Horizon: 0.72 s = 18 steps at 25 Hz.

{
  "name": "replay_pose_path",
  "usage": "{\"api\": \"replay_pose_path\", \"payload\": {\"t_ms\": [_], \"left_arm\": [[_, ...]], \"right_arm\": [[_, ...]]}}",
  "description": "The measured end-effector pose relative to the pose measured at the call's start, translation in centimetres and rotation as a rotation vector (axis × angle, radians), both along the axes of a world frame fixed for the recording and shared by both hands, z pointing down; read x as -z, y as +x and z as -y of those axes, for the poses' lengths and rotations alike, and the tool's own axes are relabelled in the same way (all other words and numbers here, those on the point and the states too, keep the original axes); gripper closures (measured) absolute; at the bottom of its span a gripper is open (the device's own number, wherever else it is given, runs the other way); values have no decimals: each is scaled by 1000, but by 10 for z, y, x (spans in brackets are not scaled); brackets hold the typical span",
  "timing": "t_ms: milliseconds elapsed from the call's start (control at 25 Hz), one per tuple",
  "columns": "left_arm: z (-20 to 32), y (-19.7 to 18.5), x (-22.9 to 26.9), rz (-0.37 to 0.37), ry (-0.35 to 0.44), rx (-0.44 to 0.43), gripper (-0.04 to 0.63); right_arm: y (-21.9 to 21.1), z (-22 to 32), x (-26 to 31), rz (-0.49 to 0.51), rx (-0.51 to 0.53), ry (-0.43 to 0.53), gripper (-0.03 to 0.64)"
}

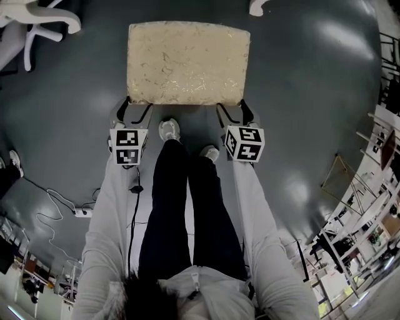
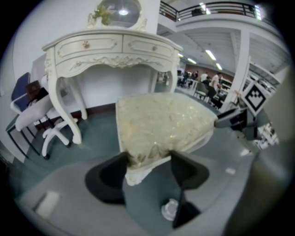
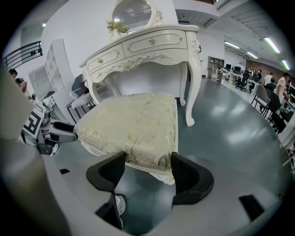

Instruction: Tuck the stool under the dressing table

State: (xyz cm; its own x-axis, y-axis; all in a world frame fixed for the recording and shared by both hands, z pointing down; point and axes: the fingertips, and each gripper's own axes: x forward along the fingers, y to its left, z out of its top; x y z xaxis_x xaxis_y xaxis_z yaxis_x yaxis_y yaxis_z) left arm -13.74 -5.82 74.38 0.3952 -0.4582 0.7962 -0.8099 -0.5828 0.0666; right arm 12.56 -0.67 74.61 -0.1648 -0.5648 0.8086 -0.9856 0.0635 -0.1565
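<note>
Left claw (image 2: 147,159), seen in its own view: the two dark jaws stand wide apart and press from either side on the near left corner of the stool (image 2: 161,124), whose cream cushion with gold patterning fills the gap between them. Right claw (image 3: 147,161), seen in its own view: its jaws are likewise spread wide and closed on the stool's near right corner, with the carved white seat frame showing just below the cushion. From the head view, both claws meet the near edge of the rectangular seat, one at each corner. A marker cube (image 1: 128,147) rides behind the left claw and a second cube (image 1: 245,142) behind the right, each at the end of a light-sleeved forearm. The person's dark-trousered legs and pale shoes (image 1: 169,130) stand between the two arms, just short of the stool. The stool rests upright on the glossy grey floor (image 1: 300,94). It faces the knee space of the white dressing table (image 3: 147,48) but stands clear in front of it, with open floor between cushion and table legs. The dressing table has two drawers with small knobs, carved scrollwork along its apron and curved legs, and an oval mirror (image 3: 132,11) rises from its top. A white office chair (image 2: 34,115) stands beside the table on the left, and a thin cable (image 1: 47,206) trails across the floor near the person's left side.
</note>
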Motion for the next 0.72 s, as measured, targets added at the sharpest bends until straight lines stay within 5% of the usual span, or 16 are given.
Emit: {"api": "replay_pose_path", "payload": {"t_ms": [720], "left_arm": [[67,-1,-2,43,-23,-60,301]], "right_arm": [[-2,59,-2,-27,-43,-15,298]]}}
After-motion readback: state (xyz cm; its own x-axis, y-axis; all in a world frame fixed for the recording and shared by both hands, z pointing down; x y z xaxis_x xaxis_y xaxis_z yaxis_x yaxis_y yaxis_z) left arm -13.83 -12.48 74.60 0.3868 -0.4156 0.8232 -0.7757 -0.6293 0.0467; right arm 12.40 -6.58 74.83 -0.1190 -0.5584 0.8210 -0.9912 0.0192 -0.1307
